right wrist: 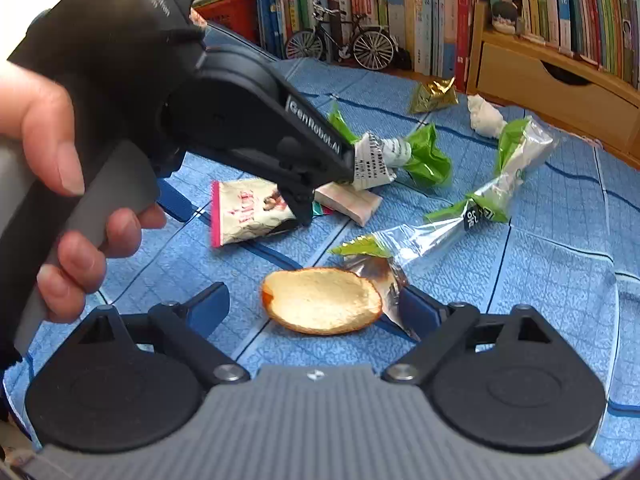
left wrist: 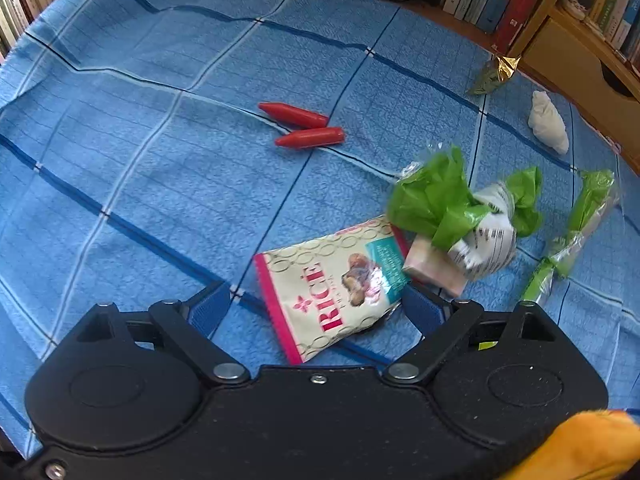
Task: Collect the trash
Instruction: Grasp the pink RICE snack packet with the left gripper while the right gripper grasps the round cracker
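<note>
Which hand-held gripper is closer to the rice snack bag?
Left. The left hand-held gripper straddles the rice snack bag; the right hand-held gripper sits over the bread slice, farther off.

The cloth is soft, matt woven fabric. At two o'clock from the glossy printed rice packet lie crinkled shiny plastic wrappers. The bread looks dry and porous; the drawer is pale wood.

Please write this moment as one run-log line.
left gripper: open, around RICE packet | right gripper: open, around bread slice | wrappers on blue cloth
</note>
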`<state>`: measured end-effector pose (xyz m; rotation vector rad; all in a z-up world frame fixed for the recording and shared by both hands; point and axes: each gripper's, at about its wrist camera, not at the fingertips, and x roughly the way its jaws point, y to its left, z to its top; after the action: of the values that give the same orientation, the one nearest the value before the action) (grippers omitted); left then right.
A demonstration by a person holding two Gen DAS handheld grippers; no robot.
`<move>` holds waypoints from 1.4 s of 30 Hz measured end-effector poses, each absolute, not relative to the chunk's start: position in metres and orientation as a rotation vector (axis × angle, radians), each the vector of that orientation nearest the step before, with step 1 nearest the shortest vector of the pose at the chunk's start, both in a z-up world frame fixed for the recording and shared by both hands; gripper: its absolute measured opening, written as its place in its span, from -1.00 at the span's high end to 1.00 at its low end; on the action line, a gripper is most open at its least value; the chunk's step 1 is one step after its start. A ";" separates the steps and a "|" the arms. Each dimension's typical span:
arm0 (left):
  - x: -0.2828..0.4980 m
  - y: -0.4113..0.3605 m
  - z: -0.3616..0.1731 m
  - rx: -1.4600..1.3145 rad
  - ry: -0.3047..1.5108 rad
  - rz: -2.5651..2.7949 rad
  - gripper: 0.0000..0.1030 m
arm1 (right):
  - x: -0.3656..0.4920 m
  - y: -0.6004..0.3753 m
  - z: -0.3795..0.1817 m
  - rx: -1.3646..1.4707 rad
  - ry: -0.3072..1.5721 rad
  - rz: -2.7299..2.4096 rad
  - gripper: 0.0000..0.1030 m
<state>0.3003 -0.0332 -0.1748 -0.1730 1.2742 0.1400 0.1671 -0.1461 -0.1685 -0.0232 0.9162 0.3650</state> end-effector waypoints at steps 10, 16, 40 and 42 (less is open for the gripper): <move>0.313 -0.037 -0.177 -0.165 1.283 0.161 -0.84 | 0.166 -0.149 -0.169 -0.016 0.927 0.347 -0.54; 0.318 -0.038 -0.179 -0.152 1.282 0.167 -0.86 | 0.169 -0.141 -0.168 -0.044 0.915 0.367 -0.19; 0.285 -0.061 -0.151 -0.050 1.145 0.075 0.03 | 0.151 -0.170 -0.156 0.026 0.925 0.317 -0.09; 0.280 -0.061 -0.148 -0.044 1.140 0.069 0.05 | 0.151 -0.169 -0.155 0.026 0.924 0.319 -0.09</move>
<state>0.2797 -0.0610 -0.1481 -0.0437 1.1397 0.0691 0.1505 -0.1685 -0.1545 0.0259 0.9236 0.3195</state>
